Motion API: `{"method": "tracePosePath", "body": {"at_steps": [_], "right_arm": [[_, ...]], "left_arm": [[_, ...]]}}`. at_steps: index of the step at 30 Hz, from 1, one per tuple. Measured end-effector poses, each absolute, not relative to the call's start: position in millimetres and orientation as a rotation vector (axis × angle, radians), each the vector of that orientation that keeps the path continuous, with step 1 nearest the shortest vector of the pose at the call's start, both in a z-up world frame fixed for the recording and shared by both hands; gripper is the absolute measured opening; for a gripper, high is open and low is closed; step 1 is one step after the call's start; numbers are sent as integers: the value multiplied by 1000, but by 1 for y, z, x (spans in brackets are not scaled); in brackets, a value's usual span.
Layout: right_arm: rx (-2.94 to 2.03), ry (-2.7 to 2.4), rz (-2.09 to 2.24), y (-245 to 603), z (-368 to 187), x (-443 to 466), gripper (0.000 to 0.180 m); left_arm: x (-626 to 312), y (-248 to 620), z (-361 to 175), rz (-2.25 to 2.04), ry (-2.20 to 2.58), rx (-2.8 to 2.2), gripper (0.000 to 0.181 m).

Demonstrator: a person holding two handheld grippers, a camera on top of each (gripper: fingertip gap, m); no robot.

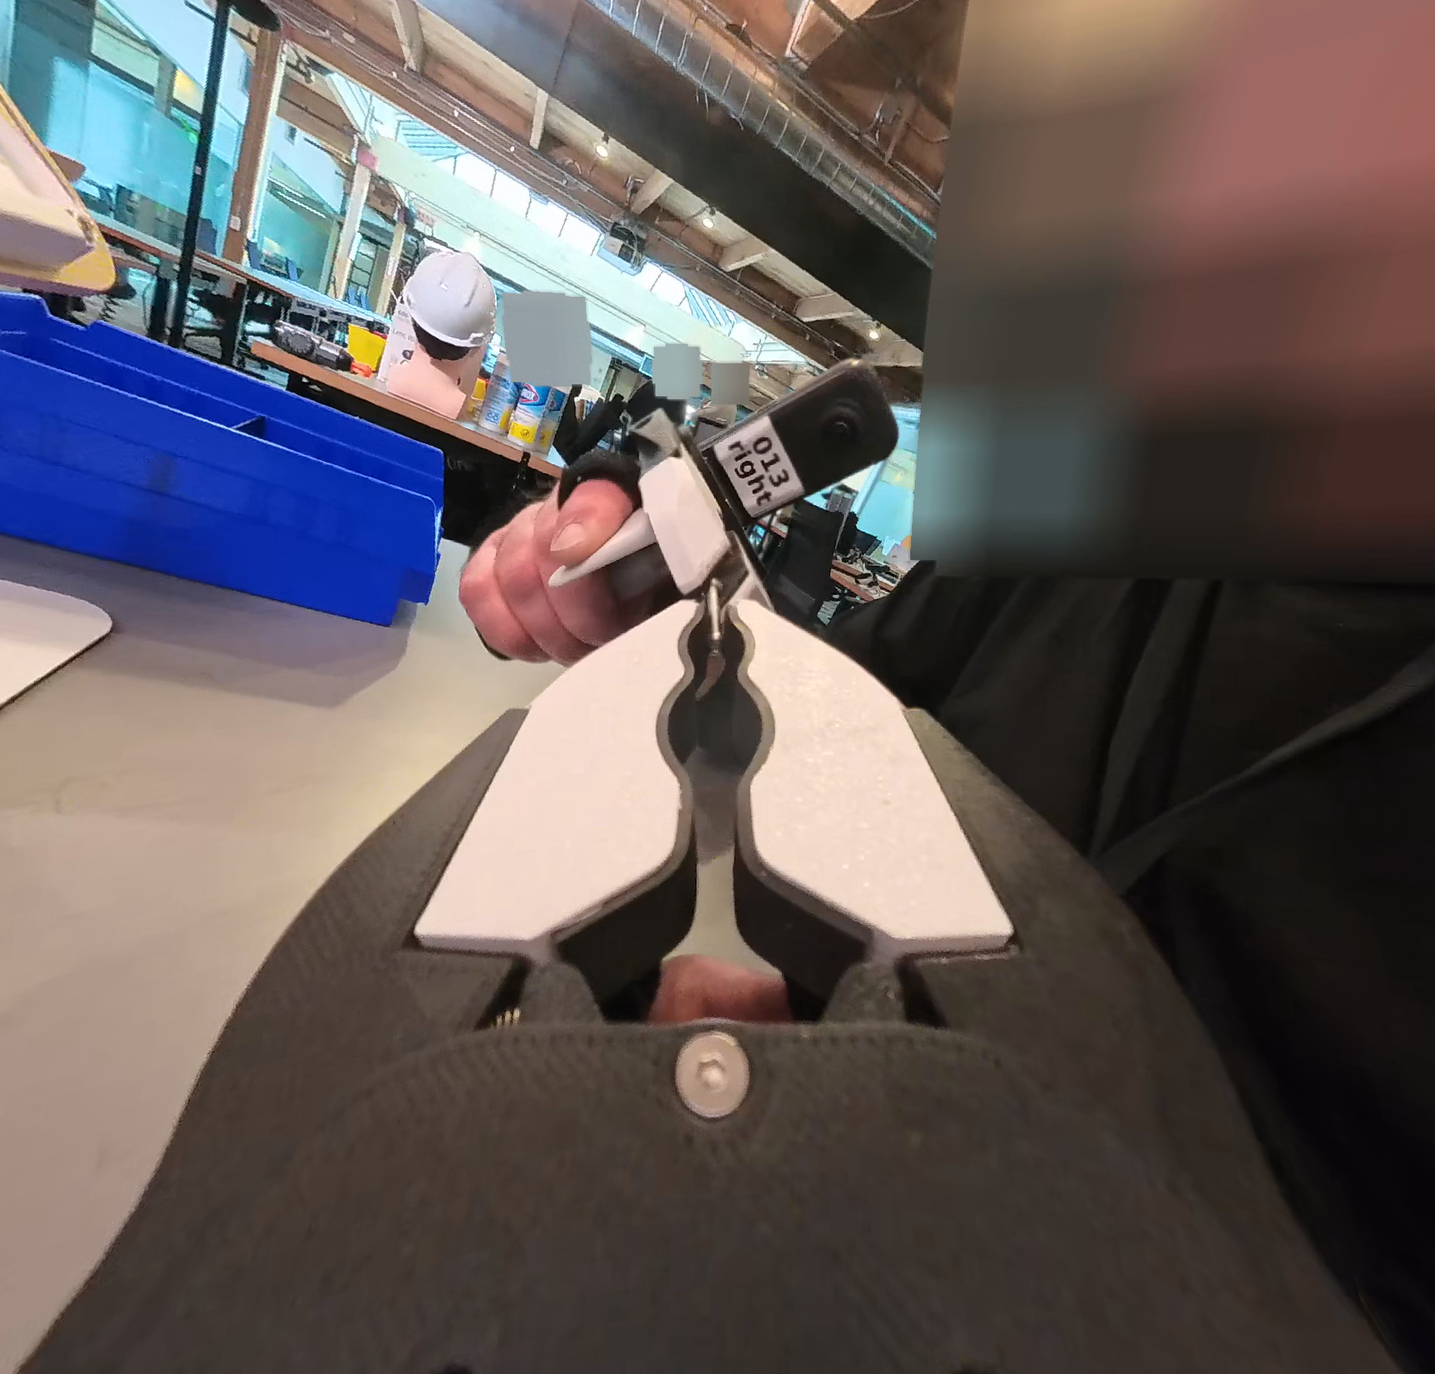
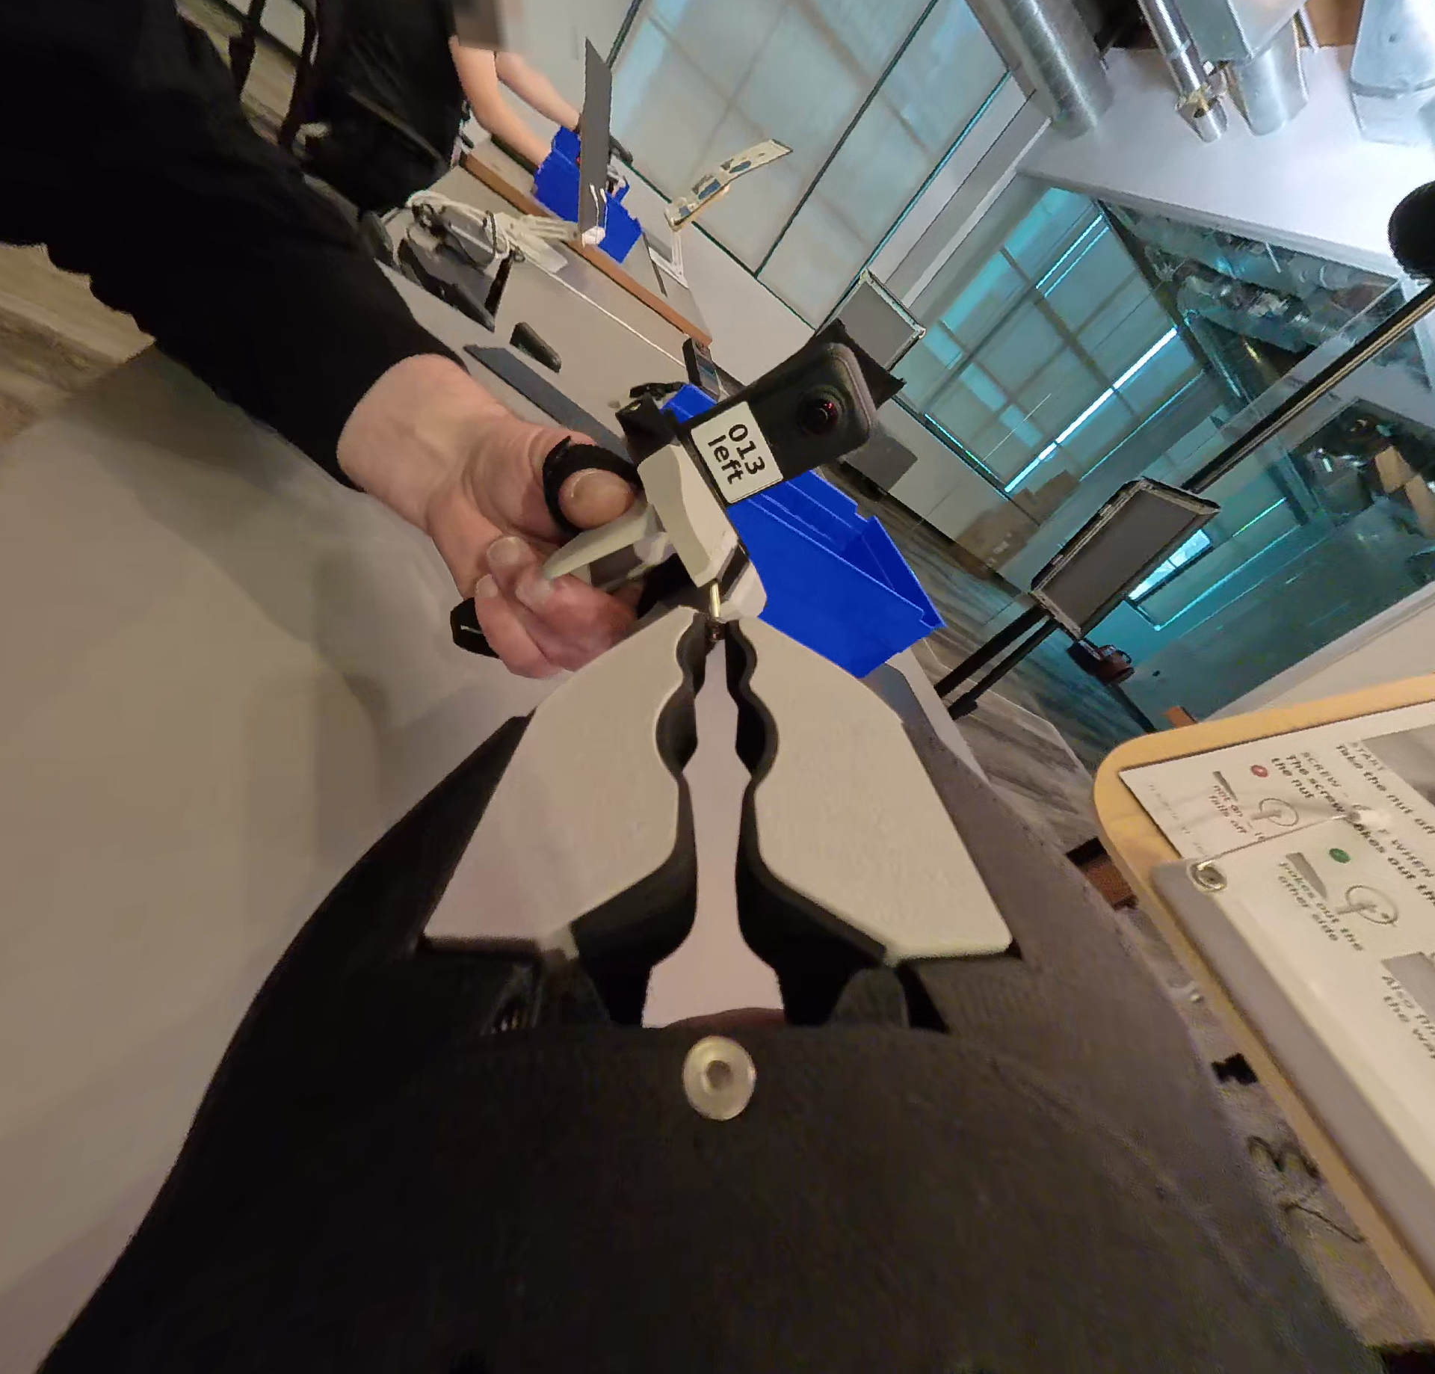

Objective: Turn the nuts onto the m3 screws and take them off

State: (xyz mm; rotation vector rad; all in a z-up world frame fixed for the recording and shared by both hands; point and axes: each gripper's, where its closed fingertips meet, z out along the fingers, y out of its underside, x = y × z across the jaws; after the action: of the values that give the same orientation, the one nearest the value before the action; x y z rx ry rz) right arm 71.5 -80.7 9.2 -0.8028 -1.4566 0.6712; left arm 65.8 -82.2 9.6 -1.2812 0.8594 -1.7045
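- Screw (image 1: 711, 622) held tip-to-tip between both grippers, above grey table (image 1: 194, 754).
- L gripper (image 1: 715, 641) pinched on screw's one end.
- R gripper (image 2: 715, 632) pinched on other end; nut too small to tell.
- Blue bin (image 1: 194, 467) behind.

Both views are bright, lit by daylight through large glass walls and small ceiling spotlights. Shadows on the grey table (image 1: 194, 754) are soft and pale. The wide-angle lens bends straight lines near the edges (the ceiling beams curve). The near gripper bodies look slightly soft; the printed sheet (image 2: 1320, 871) at the right edge is blurred.
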Motion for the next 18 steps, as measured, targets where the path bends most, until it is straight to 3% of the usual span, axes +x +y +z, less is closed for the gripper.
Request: {"method": "tracePosePath", "body": {"at_steps": [2, 8, 13, 18], "right_arm": [[-825, -1444, 708, -80, 8, 72, 5], [-951, -1329, 942, -67, 7, 80, 4], [-1043, -1233, 1304, -68, 6, 79, 4], [-1084, -1114, 1589, -69, 6, 77, 4]], "left_arm": [[66, -83, 9, -1692, 863, -1264, 4], [64, -77, 8, -1439, 926, -1238, 32], [66, -69, 3, -929, 1086, -1201, 37], [65, -68, 12, -766, 1127, -1125, 35]]}}
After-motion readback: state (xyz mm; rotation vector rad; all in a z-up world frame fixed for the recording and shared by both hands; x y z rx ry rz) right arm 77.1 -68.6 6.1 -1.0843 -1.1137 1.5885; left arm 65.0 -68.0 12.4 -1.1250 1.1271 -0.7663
